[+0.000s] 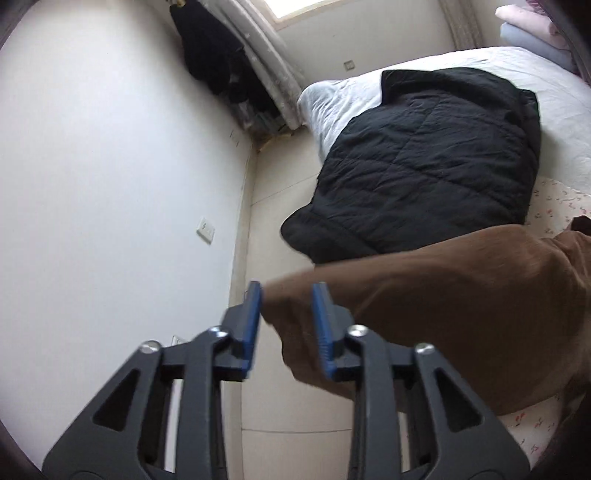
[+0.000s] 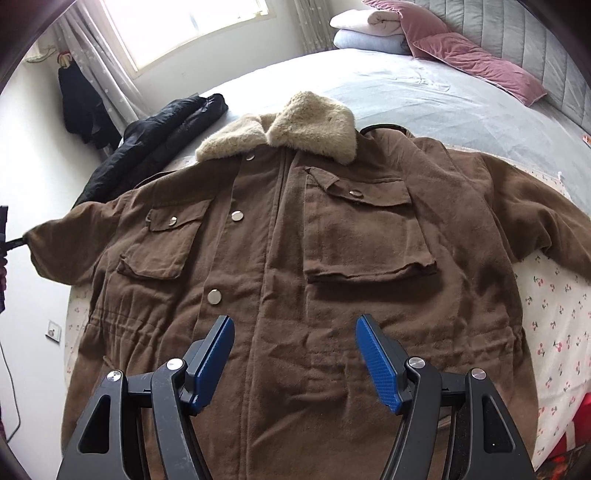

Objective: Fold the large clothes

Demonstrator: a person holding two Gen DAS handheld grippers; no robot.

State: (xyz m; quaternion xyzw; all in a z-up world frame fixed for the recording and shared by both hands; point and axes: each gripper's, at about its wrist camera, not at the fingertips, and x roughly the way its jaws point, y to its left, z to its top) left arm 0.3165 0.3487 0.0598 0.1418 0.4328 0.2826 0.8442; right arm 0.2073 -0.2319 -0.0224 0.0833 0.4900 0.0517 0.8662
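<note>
A large brown jacket with a beige fur collar lies front up and spread flat on the bed, both sleeves out to the sides. My right gripper hovers open and empty over the jacket's waist. In the left wrist view the jacket's left sleeve cuff sits between the blue pads of my left gripper, whose jaws stand apart around the cuff. The left gripper's tip also shows at the cuff in the right wrist view.
A black quilted jacket lies on the bed's far left corner, also seen in the right wrist view. Pink pillows and folded blankets lie at the headboard. A floral sheet lies under the jacket. A white wall runs close on the left.
</note>
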